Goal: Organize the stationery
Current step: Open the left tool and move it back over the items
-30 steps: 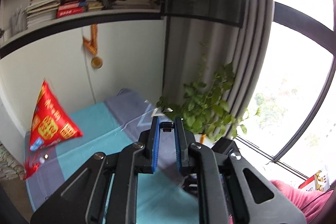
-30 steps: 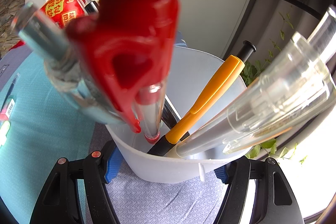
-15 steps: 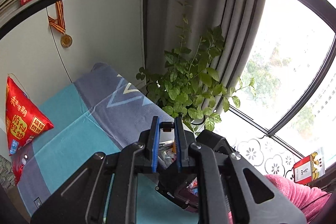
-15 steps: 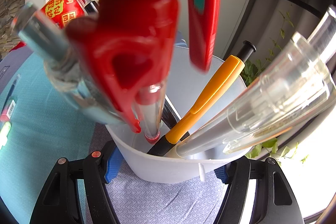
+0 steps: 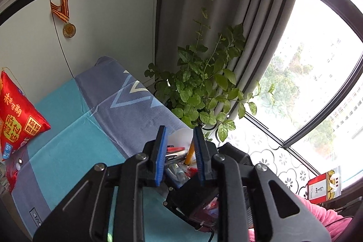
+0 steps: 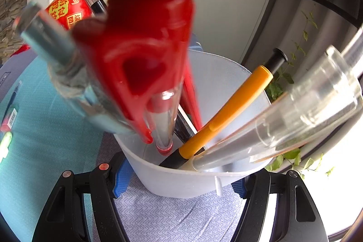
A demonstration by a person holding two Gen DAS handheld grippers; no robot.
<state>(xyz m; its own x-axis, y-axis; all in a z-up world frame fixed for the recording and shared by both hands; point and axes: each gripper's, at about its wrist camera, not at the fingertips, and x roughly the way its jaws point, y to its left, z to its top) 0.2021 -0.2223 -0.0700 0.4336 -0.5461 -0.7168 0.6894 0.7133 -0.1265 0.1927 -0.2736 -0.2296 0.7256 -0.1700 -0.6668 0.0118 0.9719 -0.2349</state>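
My right gripper is shut on a white plastic cup, its blue pads pressed to both sides. The cup holds several pens: an orange one, a clear one with a big red cap, clear barrels on the right, and a slim red pen standing at the back. In the left wrist view my left gripper hangs just above the cup. Its jaws are opening and nothing is between them.
A teal and grey cloth covers the table. Loose pens and a green item lie on it at the left. A red cushion sits at the far left, and a leafy plant stands by the window. A pink sleeve shows at lower right.
My left gripper swung right and down over the cup and its jaws parted. The slim red pen it carried came down into the cup. The right gripper and cup stayed still.
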